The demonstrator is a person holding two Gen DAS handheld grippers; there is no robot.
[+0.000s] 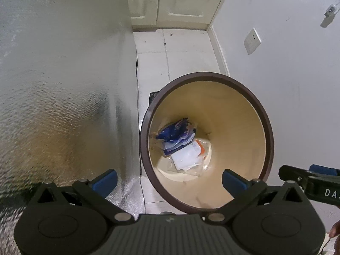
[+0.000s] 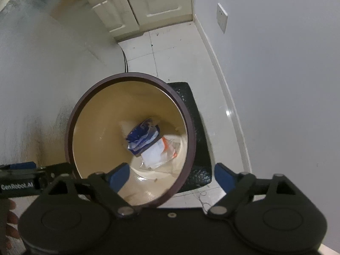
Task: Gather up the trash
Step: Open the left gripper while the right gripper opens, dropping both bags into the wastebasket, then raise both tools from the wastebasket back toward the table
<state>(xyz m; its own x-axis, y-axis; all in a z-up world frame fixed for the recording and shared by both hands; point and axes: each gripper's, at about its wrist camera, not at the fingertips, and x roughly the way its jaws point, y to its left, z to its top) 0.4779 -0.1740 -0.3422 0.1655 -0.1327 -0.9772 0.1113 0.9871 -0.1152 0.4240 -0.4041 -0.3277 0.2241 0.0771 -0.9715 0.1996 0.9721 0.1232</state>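
Observation:
A round bin with a dark brown rim [image 1: 244,89] and cream inside stands on the floor below both grippers; it also shows in the right wrist view [image 2: 89,97]. At its bottom lie a blue wrapper [image 1: 176,130] [image 2: 141,132] and white paper in clear plastic [image 1: 188,156] [image 2: 157,154]. My left gripper [image 1: 170,181] is open and empty above the bin's near rim. My right gripper [image 2: 172,175] is open and empty above the bin's near right rim. Each gripper shows at the edge of the other's view.
A textured metallic appliance side [image 1: 63,85] stands close on the left of the bin. A white wall [image 1: 286,85] with a socket [image 1: 252,41] is on the right. A black mat [image 2: 197,131] lies under the bin. Cream cabinet doors [image 2: 148,2] close the far end.

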